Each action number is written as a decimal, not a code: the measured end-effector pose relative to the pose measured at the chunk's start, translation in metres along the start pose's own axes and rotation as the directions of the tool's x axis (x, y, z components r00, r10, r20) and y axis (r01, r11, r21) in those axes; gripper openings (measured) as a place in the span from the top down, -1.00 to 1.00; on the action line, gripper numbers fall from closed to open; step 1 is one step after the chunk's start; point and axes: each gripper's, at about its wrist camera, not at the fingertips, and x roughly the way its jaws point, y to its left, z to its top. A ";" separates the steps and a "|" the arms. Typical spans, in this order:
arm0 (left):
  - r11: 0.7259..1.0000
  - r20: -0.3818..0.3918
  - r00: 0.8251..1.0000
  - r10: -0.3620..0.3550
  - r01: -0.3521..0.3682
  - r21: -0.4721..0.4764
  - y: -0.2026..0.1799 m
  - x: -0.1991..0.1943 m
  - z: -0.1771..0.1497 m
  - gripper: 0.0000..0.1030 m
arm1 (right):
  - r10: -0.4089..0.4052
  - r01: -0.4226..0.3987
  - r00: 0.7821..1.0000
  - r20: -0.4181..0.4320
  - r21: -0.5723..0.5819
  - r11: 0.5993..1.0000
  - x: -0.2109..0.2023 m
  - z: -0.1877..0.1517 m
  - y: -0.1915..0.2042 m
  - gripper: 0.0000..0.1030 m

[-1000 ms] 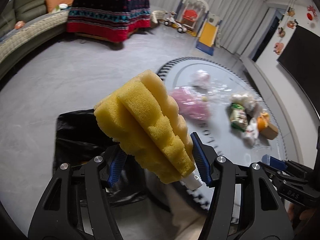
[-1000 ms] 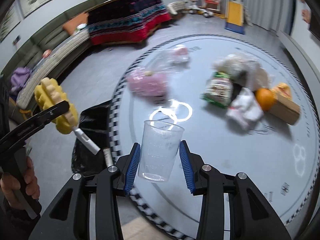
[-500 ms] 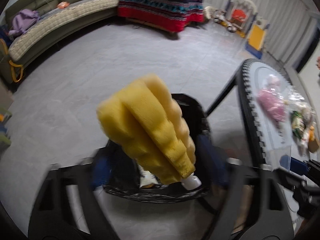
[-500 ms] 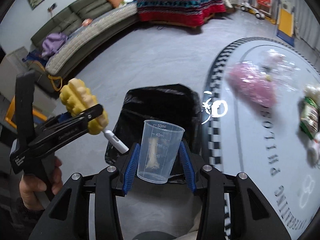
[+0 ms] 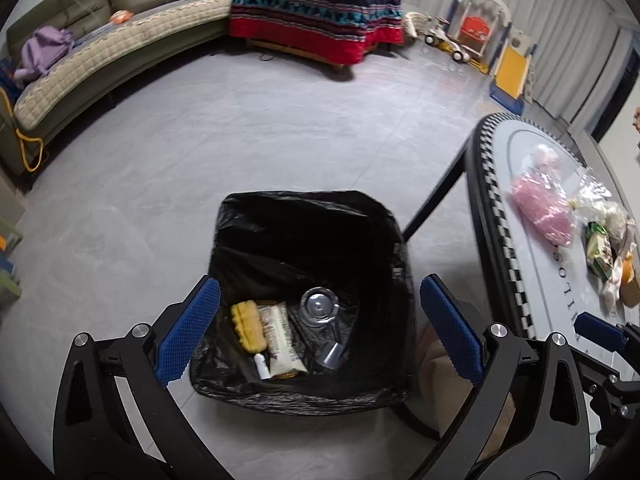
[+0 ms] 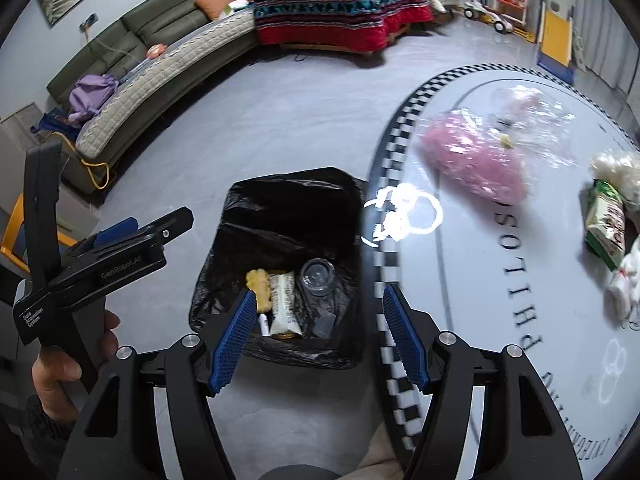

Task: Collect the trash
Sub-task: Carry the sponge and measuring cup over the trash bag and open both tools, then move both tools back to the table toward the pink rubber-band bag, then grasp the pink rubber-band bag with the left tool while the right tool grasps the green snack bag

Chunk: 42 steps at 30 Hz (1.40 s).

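A bin lined with a black bag [image 5: 304,224] [image 6: 288,204] stands on the floor beside the round table. Inside it lie a yellow sponge brush [image 5: 249,326] [image 6: 261,286], a white wrapper [image 5: 280,336] [image 6: 283,300] and a clear plastic cup [image 5: 320,307] [image 6: 317,277]. My left gripper [image 5: 316,330] hangs open above the bin with nothing between its fingers. My right gripper [image 6: 320,340] also hovers over the bin's near edge, jaws still opening and empty. The left gripper [image 6: 120,236] shows in the right wrist view, held by a hand.
The round table [image 6: 500,280] [image 5: 532,280] on the right carries a pink bag [image 6: 476,160] [image 5: 546,210], a green packet [image 6: 606,220], white tissue [image 6: 624,284] and an orange [image 5: 626,270]. A curved sofa [image 5: 100,68] and a blanket-covered table [image 5: 316,12] stand farther off across grey floor.
The left gripper opened and the yellow sponge brush dropped into the bin. The right gripper opened and the clear cup fell in too. Both views swung from the table to over the bin.
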 end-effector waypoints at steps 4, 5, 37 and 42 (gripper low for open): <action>0.998 -0.013 0.999 -0.042 0.043 0.040 -0.030 0.003 0.002 -0.88 | -0.033 0.033 0.999 0.013 0.045 0.998 -0.011 -0.002 -0.029 -0.30; 0.997 -0.015 0.999 -0.050 0.051 0.050 -0.038 0.005 0.002 -0.88 | -0.045 0.044 0.999 0.015 0.060 0.997 -0.015 -0.002 -0.038 -0.30; 0.902 -0.138 0.980 -0.140 0.184 0.391 -0.271 0.107 0.071 -0.88 | -0.235 0.233 0.971 -0.047 0.411 0.881 0.003 0.054 -0.244 -0.48; 0.906 -0.150 0.975 -0.164 0.209 0.367 -0.273 0.122 0.073 -0.85 | -0.314 0.327 0.944 -0.097 0.371 0.869 0.019 0.062 -0.243 -0.56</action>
